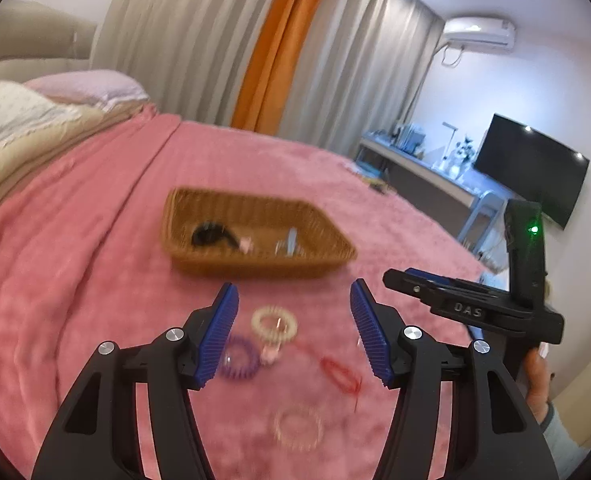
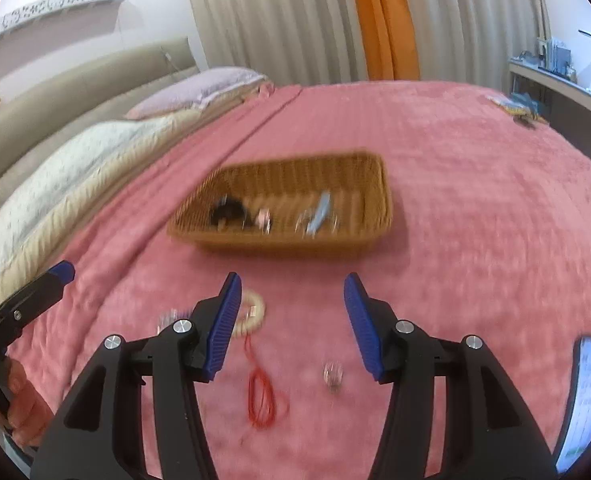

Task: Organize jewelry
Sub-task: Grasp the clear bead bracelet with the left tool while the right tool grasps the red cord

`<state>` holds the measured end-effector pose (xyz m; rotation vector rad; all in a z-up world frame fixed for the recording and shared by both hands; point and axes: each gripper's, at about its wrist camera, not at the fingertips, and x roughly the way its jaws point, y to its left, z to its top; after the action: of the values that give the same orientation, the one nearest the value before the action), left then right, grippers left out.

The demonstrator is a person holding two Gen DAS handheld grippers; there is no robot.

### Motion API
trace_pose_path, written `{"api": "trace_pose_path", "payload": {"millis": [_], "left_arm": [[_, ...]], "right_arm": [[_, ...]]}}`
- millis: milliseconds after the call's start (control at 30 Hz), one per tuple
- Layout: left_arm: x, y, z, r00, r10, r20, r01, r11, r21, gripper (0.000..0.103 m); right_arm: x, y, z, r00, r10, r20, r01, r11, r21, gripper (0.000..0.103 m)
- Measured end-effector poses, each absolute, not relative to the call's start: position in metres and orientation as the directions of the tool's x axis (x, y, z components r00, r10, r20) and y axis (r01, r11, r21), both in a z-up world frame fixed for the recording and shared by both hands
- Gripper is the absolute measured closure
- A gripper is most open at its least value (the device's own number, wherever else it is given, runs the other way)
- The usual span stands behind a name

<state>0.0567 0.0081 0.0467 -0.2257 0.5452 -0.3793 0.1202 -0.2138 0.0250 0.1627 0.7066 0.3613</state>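
We count three coil hair ties on the pink blanket: cream, purple, pale; one red cord, lying lengthwise toward us. The wicker basket beyond holds blurred pieces. Left gripper and right gripper stand apart, empty.

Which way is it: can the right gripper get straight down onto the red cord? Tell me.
Probably yes. The right gripper is open and empty, and the red cord lies bare on the pink blanket just below its fingers, with nothing over it.
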Motion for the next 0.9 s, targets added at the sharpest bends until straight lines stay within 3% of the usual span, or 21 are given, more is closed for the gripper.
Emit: {"api": "trace_pose_path", "payload": {"millis": [367, 567, 833, 900], "left_arm": [[0.049, 0.006, -0.037, 0.693, -0.350, -0.630, 0.182, 0.931, -0.316, 0.048], [0.052, -0.002, -0.057, 0.659, -0.357, -0.662, 0.186, 0.930, -0.315, 0.048], [0.053, -0.019, -0.062, 0.654, -0.298, -0.696, 0.196, 0.955, -0.224, 0.048], [0.051, -0.025, -0.062, 0.657, -0.278, -0.701, 0.206, 0.960, -0.189, 0.051]], "right_arm": [[0.104, -0.179, -0.050, 0.616, 0.337, -0.712, -0.277, 0.939, 0.205, 0.053], [0.102, -0.176, -0.056, 0.619, 0.333, -0.711, -0.287, 0.939, 0.190, 0.053], [0.101, -0.162, -0.059, 0.624, 0.291, -0.725, -0.300, 0.946, 0.121, 0.053], [0.099, -0.159, -0.059, 0.622, 0.288, -0.728, -0.312, 0.944, 0.107, 0.061]]}}
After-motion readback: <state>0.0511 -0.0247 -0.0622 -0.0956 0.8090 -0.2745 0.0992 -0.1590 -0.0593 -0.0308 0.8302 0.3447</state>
